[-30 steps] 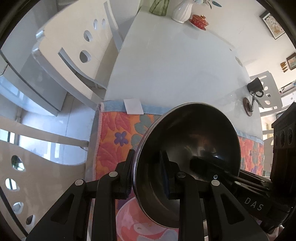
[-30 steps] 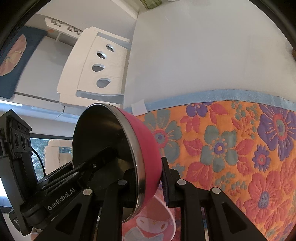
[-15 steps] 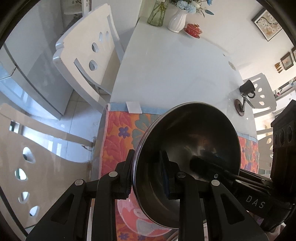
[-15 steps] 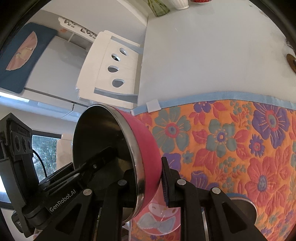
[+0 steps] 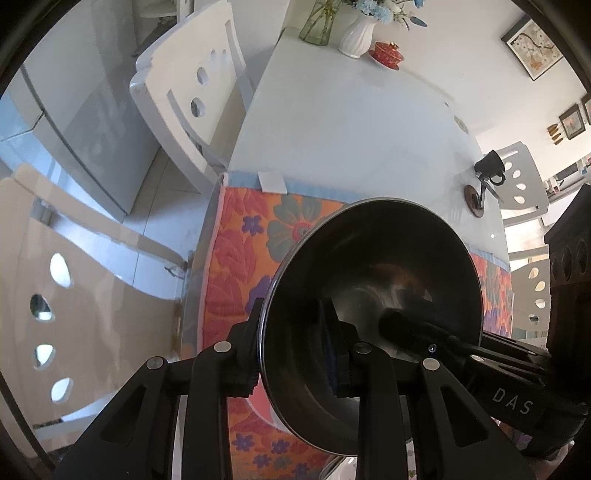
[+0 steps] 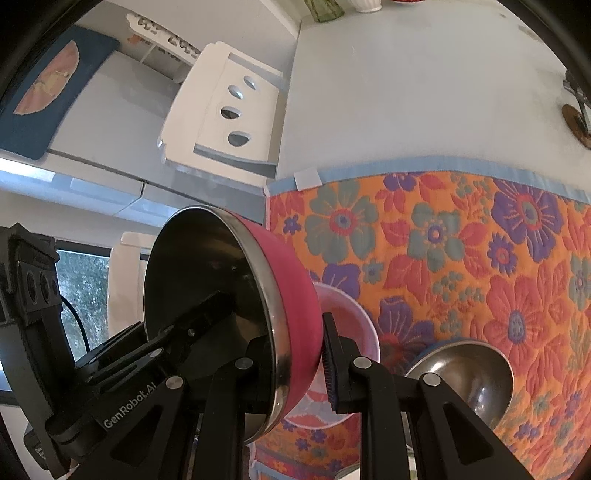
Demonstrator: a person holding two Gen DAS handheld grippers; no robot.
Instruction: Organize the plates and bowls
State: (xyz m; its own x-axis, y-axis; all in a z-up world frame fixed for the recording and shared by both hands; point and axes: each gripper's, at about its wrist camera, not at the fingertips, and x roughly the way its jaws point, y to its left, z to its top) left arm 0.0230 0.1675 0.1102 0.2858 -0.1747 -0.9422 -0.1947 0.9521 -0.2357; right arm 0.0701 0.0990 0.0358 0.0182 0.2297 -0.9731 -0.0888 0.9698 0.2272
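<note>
A red steel-lined bowl (image 6: pixel 295 299) is pinched by both the left gripper (image 5: pixel 295 354) and right gripper (image 6: pixel 295 354), held tilted above the floral mat (image 6: pixel 461 258); the pink bowl (image 6: pixel 351 314) lies directly beneath.

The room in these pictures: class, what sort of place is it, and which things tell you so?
Most likely a home dining room. A long white table has white chairs drawn up to it, flower vases stand at its far end, and framed pictures hang on the wall.
</note>
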